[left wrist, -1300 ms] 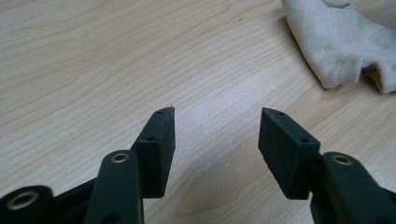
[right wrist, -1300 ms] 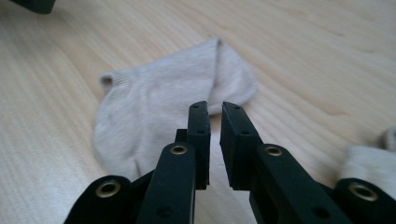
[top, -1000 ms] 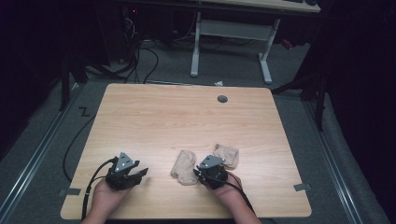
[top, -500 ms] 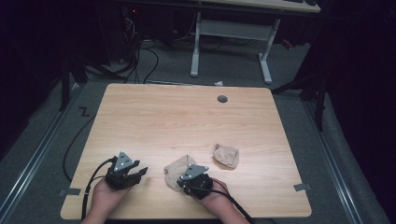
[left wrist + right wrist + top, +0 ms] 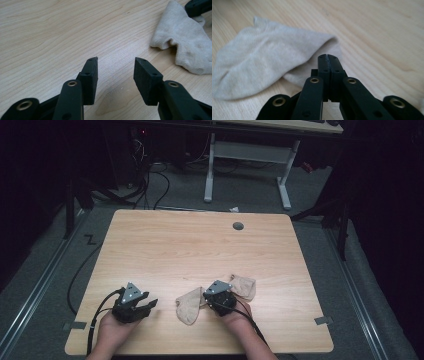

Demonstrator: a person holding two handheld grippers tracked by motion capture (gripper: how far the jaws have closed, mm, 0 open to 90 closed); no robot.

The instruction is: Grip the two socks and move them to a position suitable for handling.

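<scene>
My right gripper has its jaws pressed flat together, pad against pad; they have just been closing, and from its own view I cannot tell whether any cloth is caught between them — the tips sit right at the edge of the near sock, whose opening lies just behind them. That sock is a pale beige ankle sock, lying flat and a little rumpled on the wooden table. From the high view my right gripper sits between two socks: the near sock spreads out to its left, touching it, and the second sock lies just beside it on the right, partly tucked behind the gripper body. My left gripper has its jaws spread apart with nothing between them but bare wood; it hangs low over the table, and the near sock lies off to the upper right of that view, well clear of the pads. Seen from above, my left gripper rests near the front edge of the table, apart from both socks — its cable trails back past my hand. Farther out, a small round grommet sits near the table's far edge.
</scene>
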